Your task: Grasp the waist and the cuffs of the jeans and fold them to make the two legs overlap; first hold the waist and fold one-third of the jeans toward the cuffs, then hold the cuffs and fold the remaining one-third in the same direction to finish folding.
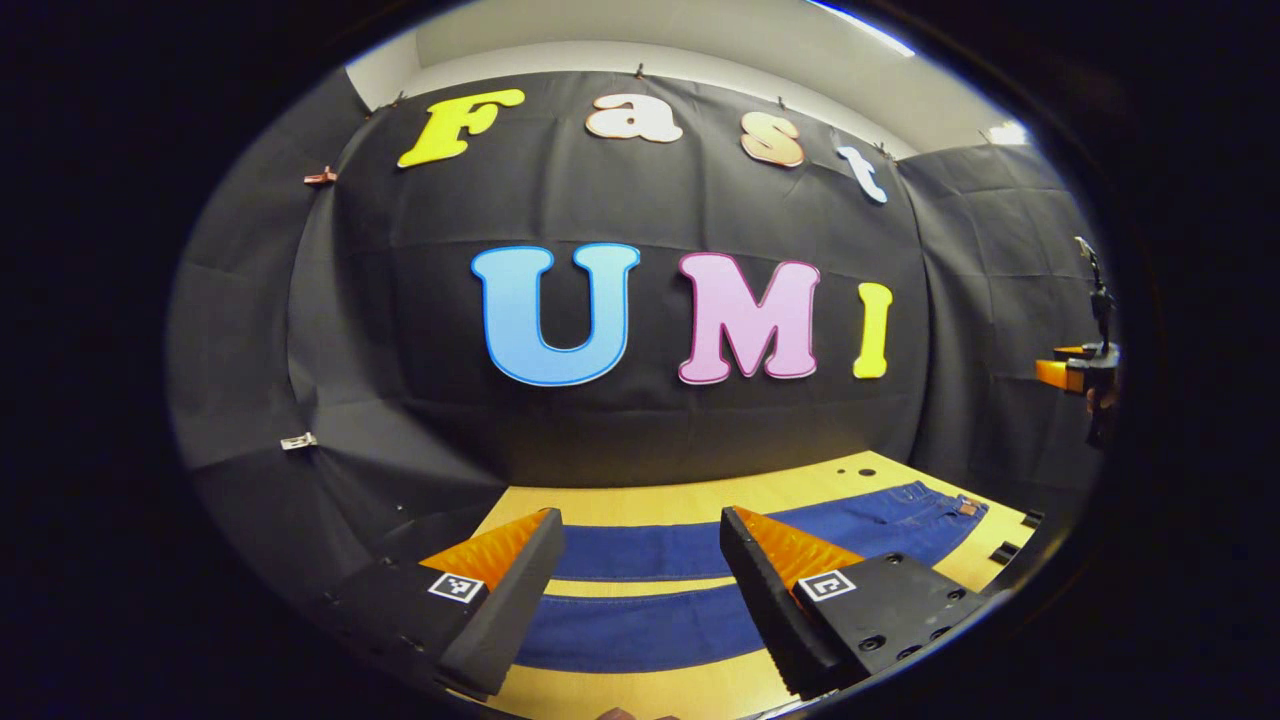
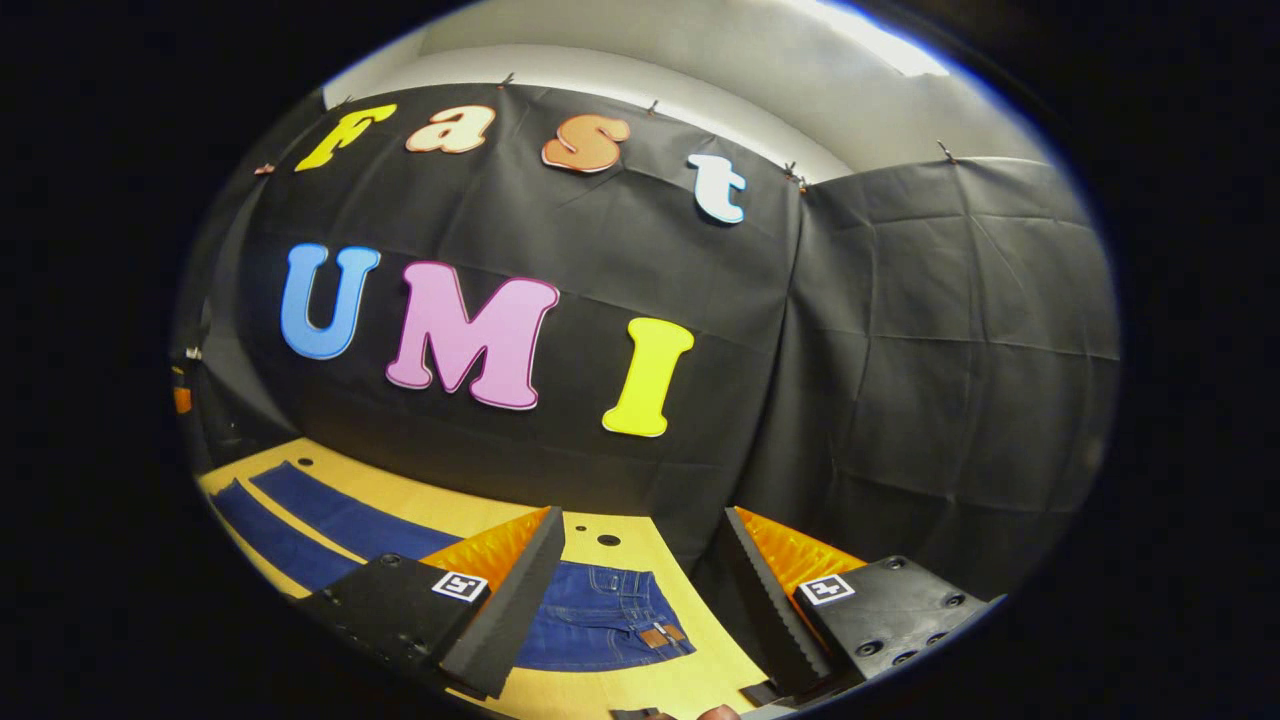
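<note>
The jeans [image 1: 700, 580] lie flat on the wooden table [image 1: 640, 500], legs apart, waist [image 2: 610, 615] below the right gripper [image 2: 640, 590]. Both it and the left gripper [image 1: 640, 590] hover wide open, holding nothing. Pinching one layer only would likely skew the fold.

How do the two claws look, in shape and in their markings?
Each claw has two wedge-shaped fingers with ribbed inner faces. They sit on blocky mounts with screw holes. On the left claw, each mount carries a small square black-and-white marker. The right claw is built and marked the same way.
</note>
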